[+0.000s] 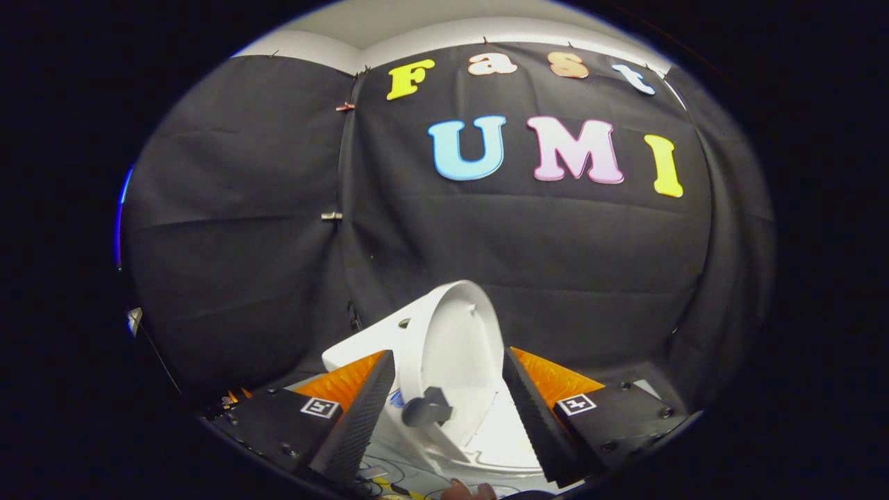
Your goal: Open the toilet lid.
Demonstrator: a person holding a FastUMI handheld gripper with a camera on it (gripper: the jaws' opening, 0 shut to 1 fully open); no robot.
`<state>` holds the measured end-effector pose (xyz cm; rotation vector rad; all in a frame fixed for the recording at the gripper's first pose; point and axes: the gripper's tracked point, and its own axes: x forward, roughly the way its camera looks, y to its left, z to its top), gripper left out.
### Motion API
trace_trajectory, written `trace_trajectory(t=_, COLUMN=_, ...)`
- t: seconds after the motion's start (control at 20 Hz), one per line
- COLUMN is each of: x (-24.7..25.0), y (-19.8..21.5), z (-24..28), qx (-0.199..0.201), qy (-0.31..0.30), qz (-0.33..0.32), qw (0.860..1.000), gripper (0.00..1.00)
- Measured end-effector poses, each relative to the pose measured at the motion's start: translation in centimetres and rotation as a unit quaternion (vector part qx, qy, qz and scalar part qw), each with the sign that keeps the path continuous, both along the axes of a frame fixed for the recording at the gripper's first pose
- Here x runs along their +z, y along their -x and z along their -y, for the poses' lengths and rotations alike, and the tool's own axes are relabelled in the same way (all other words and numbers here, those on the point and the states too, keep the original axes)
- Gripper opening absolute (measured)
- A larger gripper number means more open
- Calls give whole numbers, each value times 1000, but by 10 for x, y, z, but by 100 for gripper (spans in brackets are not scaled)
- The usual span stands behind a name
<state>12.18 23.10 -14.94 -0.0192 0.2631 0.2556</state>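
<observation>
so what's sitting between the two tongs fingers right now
In the gripper view, the raised white toilet lid stands between the open tongs fingers, with a small dark grey knob on it; neither finger visibly presses it.

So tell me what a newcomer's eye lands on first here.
First, the white toilet lid, raised nearly upright between the two fingers and beyond their tips. Next, the gripper itself: its fingers stand apart on either side of the lid, pressing on nothing. A small grey knob juts out low on the lid, between the fingers.

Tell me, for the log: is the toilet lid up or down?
Up: the toilet lid stands raised, its inner face showing, between the open claw fingers, untouched.
</observation>
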Motion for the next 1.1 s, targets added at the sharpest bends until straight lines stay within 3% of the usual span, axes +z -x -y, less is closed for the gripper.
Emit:
trace_trajectory(t=0.35, x=103, y=15, z=108, qx=-67, qy=24, qz=88, qw=994, gripper=97)
trace_trajectory(t=0.7, x=137, y=60, z=178, qx=-95, qy=-6, qz=101, qw=990, gripper=97)
trace_trajectory(t=1.1, x=163, y=88, z=212, qx=-104, qy=-20, qz=123, qw=987, gripper=98)
